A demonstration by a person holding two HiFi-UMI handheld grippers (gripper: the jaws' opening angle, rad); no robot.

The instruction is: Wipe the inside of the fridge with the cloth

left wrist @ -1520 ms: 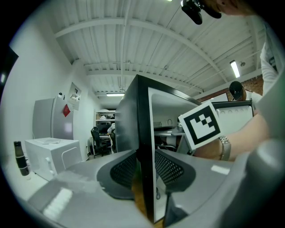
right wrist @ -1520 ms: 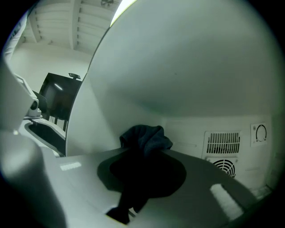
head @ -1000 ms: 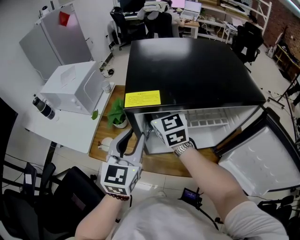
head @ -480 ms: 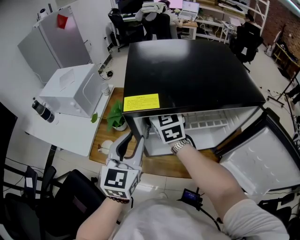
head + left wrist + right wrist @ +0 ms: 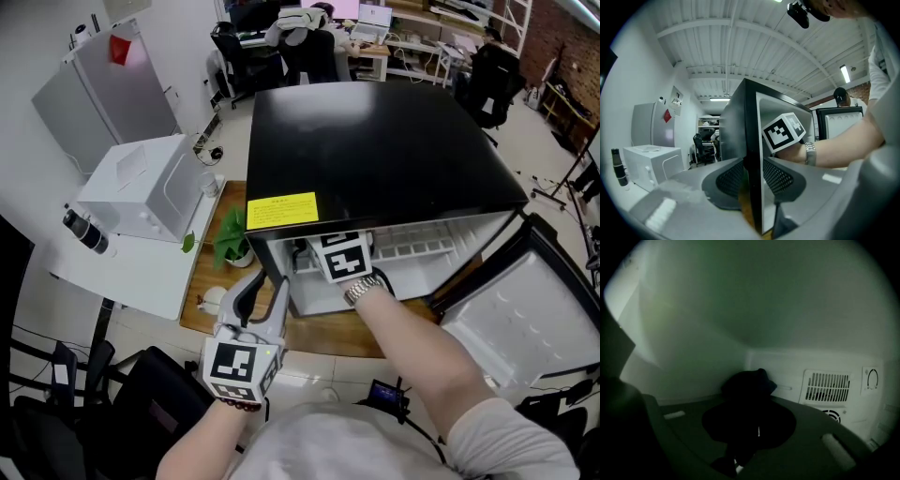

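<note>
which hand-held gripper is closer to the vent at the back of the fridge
Right. The right hand-held gripper is inside the fridge holding the cloth, with the vent on the back wall ahead. The left hand-held gripper is outside, clamped on the fridge's front edge.

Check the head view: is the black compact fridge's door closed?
No, the white-lined door of the black compact fridge stands swung wide open at the right, leaving the pale interior exposed.
</note>
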